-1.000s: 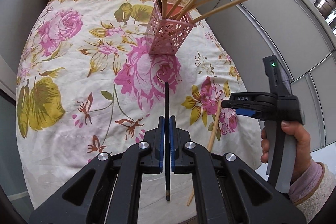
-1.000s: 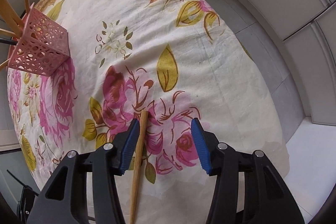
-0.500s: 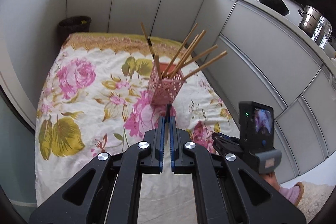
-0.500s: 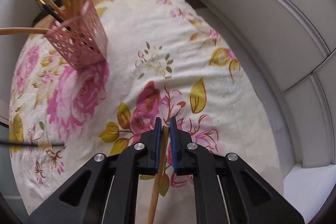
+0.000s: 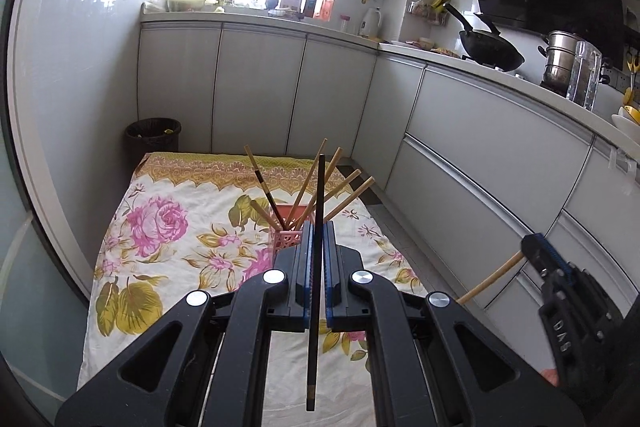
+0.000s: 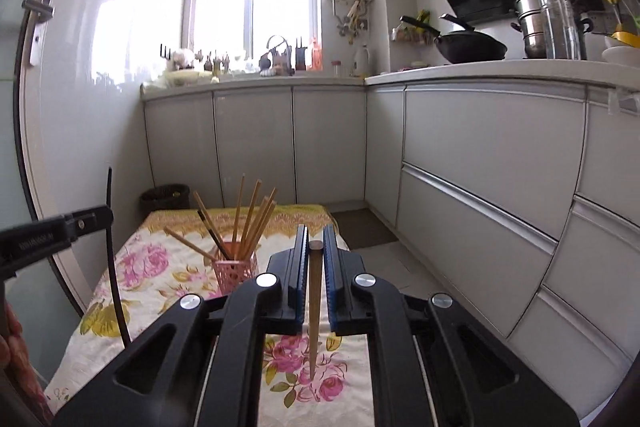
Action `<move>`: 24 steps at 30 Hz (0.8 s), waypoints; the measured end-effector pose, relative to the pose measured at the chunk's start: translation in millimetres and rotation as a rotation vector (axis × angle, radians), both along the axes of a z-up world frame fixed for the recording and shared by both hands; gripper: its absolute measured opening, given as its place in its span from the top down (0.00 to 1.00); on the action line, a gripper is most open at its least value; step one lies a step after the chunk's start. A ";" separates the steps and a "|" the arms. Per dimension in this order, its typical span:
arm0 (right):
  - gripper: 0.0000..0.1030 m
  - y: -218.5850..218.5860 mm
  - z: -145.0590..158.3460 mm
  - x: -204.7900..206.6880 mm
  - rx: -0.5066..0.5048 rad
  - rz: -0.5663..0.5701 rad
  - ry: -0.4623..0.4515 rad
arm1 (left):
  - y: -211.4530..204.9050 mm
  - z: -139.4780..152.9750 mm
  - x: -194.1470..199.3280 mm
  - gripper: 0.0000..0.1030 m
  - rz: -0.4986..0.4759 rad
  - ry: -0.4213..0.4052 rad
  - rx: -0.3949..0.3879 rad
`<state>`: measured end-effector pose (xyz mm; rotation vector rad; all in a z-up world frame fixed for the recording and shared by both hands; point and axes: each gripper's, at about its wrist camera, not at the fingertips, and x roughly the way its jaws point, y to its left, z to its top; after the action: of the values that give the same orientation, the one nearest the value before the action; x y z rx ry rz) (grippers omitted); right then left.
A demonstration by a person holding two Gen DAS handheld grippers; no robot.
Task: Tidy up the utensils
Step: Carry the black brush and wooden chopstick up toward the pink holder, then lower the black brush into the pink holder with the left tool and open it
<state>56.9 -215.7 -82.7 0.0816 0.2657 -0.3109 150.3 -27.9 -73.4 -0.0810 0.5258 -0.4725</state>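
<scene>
**Two chopsticks lifted above the floral cloth**

In the left wrist view, the left gripper [image 5: 317, 259] was pinched shut on a black chopstick [image 5: 316, 227], which ran upright between the blue pads, its top rising past them and its lower end hanging below. Just behind the pads stood the pink holder [image 5: 286, 239], near the middle of the floral cloth [image 5: 160, 227], with wooden chopsticks [image 5: 336, 187] fanning out of it. At the right edge of this view the right gripper [image 5: 538, 253] appeared from outside, a wooden chopstick [image 5: 492, 277] slanting down from its tip.

The right wrist view showed that grip from inside: the right gripper [image 6: 316, 267] was clamped on the wooden chopstick [image 6: 315, 307], blunt end up between the pads, the taper pointing down over the cloth [image 6: 132, 267]. Its jaws had just closed on it. Here the whole pink holder [image 6: 234, 273] was clear, left of the pads. The left gripper [image 6: 60, 231] entered at the left edge, the black chopstick [image 6: 114, 267] crossing its tip.
</scene>
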 end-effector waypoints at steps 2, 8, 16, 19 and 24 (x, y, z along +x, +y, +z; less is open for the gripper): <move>0.92 -6.6 12.6 -6.7 0.018 -0.007 -0.051 | -2.2 3.4 -3.1 0.97 0.004 -0.013 0.000; 0.92 -20.6 42.2 -19.8 0.044 -0.012 -0.172 | -6.1 13.1 -7.1 0.97 0.006 -0.037 -0.004; 0.92 -30.3 63.8 -27.9 0.090 0.012 -0.267 | -7.8 34.9 11.4 0.97 0.021 -0.077 -0.035; 0.92 -32.2 68.6 -24.5 0.100 0.020 -0.291 | -15.0 43.6 24.9 0.97 0.021 -0.096 -0.035; 0.92 -39.6 67.1 -16.6 0.114 0.024 -0.296 | -24.3 47.1 48.8 0.97 -0.002 -0.046 -0.046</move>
<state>40.3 -255.3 -15.6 0.2342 -0.0091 -0.2561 199.1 -52.2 -26.3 -0.1137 0.4698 -0.4877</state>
